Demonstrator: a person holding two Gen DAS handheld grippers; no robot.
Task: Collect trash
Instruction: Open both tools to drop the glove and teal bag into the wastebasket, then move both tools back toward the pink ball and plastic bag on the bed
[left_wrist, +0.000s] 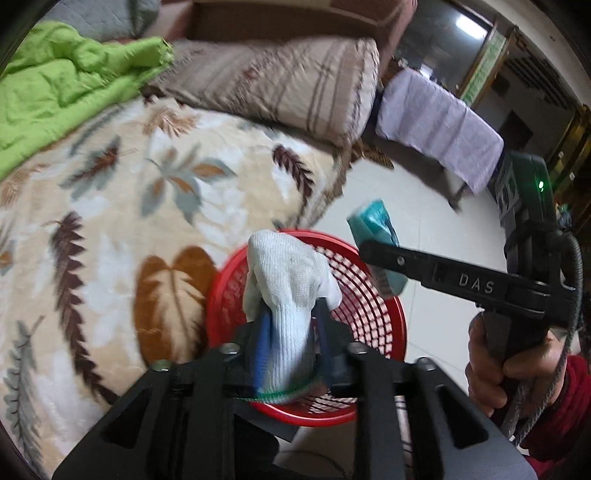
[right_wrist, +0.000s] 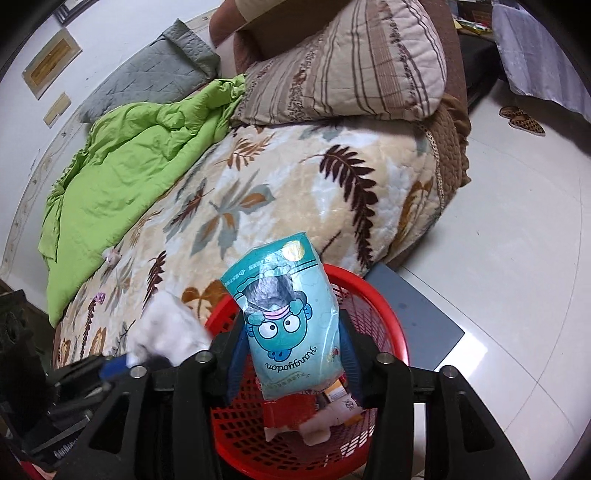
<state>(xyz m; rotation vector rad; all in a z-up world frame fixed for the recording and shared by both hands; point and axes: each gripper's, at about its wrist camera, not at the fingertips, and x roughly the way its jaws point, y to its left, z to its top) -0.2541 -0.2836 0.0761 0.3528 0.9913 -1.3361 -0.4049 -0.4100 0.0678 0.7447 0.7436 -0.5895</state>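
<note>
My left gripper (left_wrist: 291, 332) is shut on a white knit glove (left_wrist: 291, 280) and holds it above a red mesh basket (left_wrist: 384, 310) on the floor beside the bed. My right gripper (right_wrist: 291, 354) is shut on a teal cartoon-printed packet (right_wrist: 288, 317) and holds it over the same red basket (right_wrist: 388, 332). The basket holds red and white wrappers (right_wrist: 295, 413). In the left wrist view the right gripper (left_wrist: 376, 254) shows with the teal packet (left_wrist: 373, 225) over the basket's far rim. The glove (right_wrist: 166, 328) shows blurred at left in the right wrist view.
A bed with a leaf-print blanket (right_wrist: 277, 192), a green quilt (right_wrist: 129, 166) and a striped pillow (right_wrist: 351, 62) lies behind the basket. A small crumpled bit (right_wrist: 110, 254) lies on the blanket. A grey mat (right_wrist: 424, 314) lies on the white tile floor by the basket. Slippers (right_wrist: 521, 118) lie far right.
</note>
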